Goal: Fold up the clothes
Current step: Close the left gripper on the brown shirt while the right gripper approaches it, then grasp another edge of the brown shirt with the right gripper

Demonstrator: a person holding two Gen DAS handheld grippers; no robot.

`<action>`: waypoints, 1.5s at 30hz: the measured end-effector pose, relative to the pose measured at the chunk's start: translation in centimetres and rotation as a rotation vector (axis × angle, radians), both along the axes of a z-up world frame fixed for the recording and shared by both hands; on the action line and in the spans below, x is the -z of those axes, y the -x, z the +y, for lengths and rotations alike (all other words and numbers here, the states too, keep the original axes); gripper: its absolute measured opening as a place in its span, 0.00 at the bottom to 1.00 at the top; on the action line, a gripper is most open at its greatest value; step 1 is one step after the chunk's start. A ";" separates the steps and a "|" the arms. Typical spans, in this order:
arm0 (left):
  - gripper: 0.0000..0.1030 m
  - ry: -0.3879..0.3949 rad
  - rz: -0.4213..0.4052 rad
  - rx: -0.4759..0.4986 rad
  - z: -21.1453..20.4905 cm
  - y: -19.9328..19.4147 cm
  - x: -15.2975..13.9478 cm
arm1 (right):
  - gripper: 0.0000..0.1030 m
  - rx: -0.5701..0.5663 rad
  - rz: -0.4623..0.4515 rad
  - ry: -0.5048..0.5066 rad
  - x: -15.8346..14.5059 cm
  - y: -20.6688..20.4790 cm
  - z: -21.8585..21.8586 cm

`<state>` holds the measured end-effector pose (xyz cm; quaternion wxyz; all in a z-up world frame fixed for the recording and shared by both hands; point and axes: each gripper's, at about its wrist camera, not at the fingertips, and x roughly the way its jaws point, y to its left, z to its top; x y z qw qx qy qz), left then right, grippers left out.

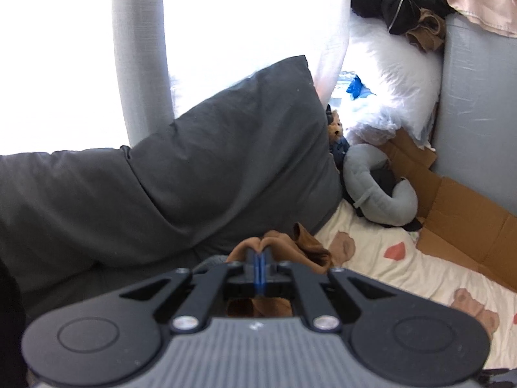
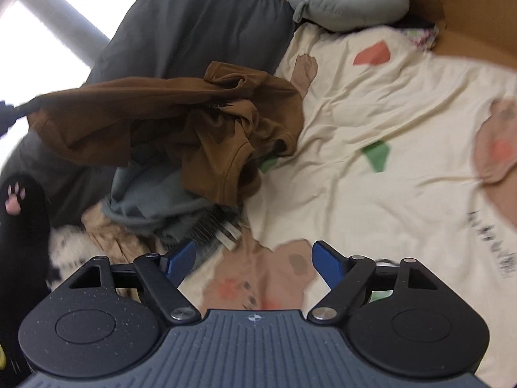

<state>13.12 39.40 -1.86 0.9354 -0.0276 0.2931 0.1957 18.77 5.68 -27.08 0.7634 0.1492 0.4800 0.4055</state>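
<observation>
Left gripper (image 1: 258, 255): its blue pads are pinched together on a bunch of the brown garment (image 1: 310, 252), at 6 o'clock in the left wrist view.
Brown garment (image 2: 181, 119): crumpled and partly lifted, stretched toward 9 o'clock in the right wrist view, where a dark shape, probably the left gripper, grips its edge; the rest sags in loose folds onto the pile.
Pile of clothes (image 2: 155, 203): a grey-blue piece, a striped piece and a beige piece lie heaped under the brown one, at 8 o'clock in that view; none looks folded.
Right gripper (image 2: 255, 258): spread wide with nothing between its pads, hovering over the sheet at 6 o'clock.
Progress: the brown garment is bunched, not flat or creased into a fold, so by this look its folding is still to be done, as is that of the heaped pieces; no neat stack shows in either view.
Surface: a cream bedsheet (image 2: 371, 123) with bear and heart prints, wrinkled, bare toward 3 o'clock.
Room: a dark grey pillow (image 1: 181, 174) against a bright window at 10 o'clock in the left wrist view, a grey neck pillow (image 1: 378, 181) and flattened cardboard (image 1: 465, 223) toward 3 o'clock, more clothes piled at 1 o'clock.
</observation>
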 end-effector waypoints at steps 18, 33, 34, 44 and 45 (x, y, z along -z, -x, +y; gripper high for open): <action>0.01 -0.053 0.085 -0.139 6.7 -1.1 2.8 | 0.55 0.022 0.138 -0.205 8.5 -2.1 10.9; 0.01 -0.031 0.084 -0.172 7.8 -1.3 3.3 | 0.02 0.115 0.243 -0.192 10.6 -5.2 15.2; 0.01 -0.031 0.082 -0.171 7.8 -1.3 3.2 | 0.02 0.110 0.250 -0.188 10.5 -5.3 15.2; 0.01 -0.028 0.021 -0.163 6.3 -1.4 0.4 | 0.01 0.090 0.126 -0.075 6.0 -6.5 10.3; 0.01 -0.027 0.012 -0.160 6.0 -1.5 0.0 | 0.01 0.094 0.115 -0.061 5.5 -6.7 9.6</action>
